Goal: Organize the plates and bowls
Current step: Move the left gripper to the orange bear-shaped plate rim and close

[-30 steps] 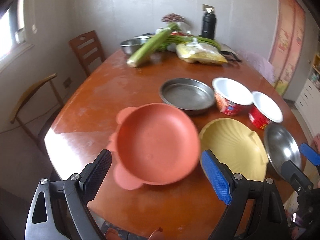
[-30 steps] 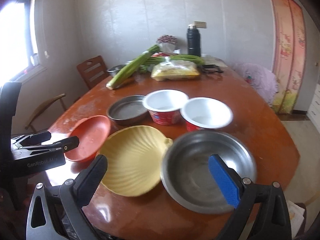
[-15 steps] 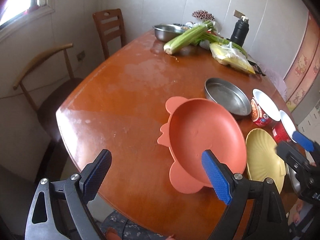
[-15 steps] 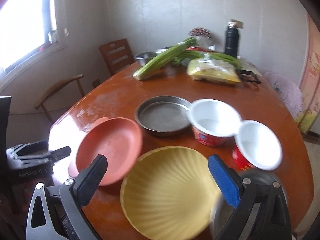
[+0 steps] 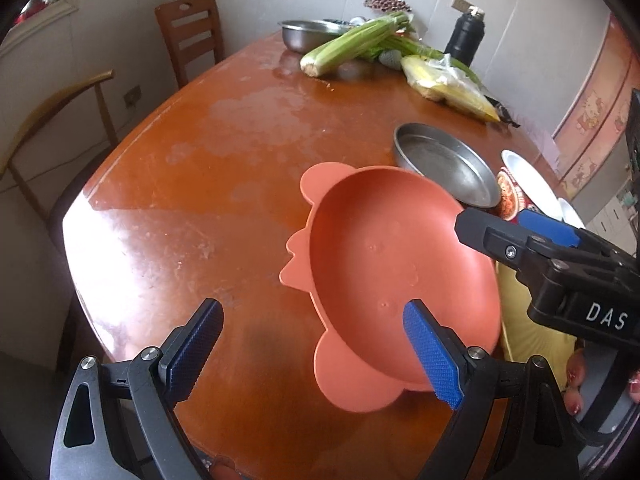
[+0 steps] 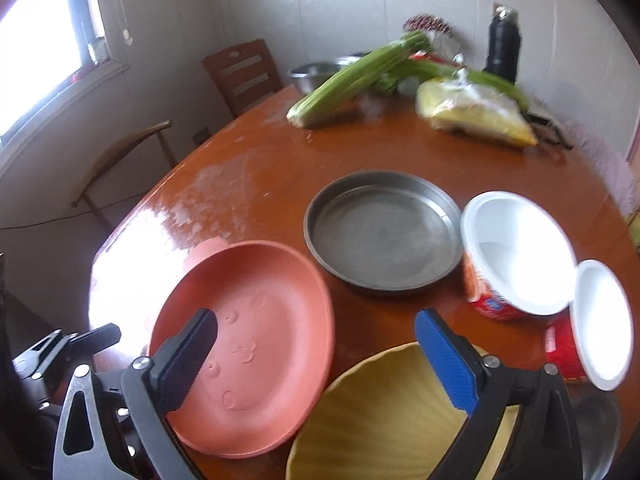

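Two grippers' jaws wide, empty, over orange plate [image 6: 244, 344] near table edge [image 5: 92, 288]; yellow plate [image 6: 384, 420] seemingly adjacent.

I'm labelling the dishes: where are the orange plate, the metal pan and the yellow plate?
orange plate [image 6: 256, 344], right wrist view, middle of its face.
metal pan [image 6: 380, 236], right wrist view, flat bottom.
yellow plate [image 6: 380, 424], right wrist view, ribbed inside.

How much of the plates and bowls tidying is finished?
Nothing looks stacked yet. The orange plate, yellow shell plate, metal pan and two paper bowls all sit separately on the table. Both the left gripper and right gripper are open and empty, close to the orange plate. All the sorting is left.
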### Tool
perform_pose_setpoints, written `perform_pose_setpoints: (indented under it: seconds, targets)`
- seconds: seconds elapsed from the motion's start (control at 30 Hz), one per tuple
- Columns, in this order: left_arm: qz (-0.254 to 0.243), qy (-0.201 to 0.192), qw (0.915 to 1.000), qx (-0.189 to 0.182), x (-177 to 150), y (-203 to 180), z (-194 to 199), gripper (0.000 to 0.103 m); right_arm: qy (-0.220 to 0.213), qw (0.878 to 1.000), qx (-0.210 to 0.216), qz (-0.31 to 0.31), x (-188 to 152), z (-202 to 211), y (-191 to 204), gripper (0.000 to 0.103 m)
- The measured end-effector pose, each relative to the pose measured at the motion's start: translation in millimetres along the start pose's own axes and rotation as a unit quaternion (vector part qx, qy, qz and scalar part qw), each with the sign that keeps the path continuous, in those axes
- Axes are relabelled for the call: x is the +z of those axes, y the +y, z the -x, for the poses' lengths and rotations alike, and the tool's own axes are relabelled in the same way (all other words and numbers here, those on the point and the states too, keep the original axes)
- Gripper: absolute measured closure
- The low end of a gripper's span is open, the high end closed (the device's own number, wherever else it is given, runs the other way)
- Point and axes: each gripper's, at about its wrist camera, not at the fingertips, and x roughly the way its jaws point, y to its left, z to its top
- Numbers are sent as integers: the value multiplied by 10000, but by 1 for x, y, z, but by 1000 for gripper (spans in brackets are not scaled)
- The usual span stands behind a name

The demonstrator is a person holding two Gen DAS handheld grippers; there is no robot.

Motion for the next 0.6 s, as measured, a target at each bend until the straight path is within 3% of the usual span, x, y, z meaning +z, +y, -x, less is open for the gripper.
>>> perform_pose_setpoints:
  seconds: [0.1,0.33,0.6]
  targets:
    - [67,85,9999,-28,3,1,-6,11,174,9998,63,14,2,-9,-3,10]
    - [89,204,9997,58,6,-1,-17,11,290,9990,64,346,1,-21,1,37]
    - [-38,210,9996,164,9,-6,-23,13,345,9978,108,558,-4,-27,6,51]
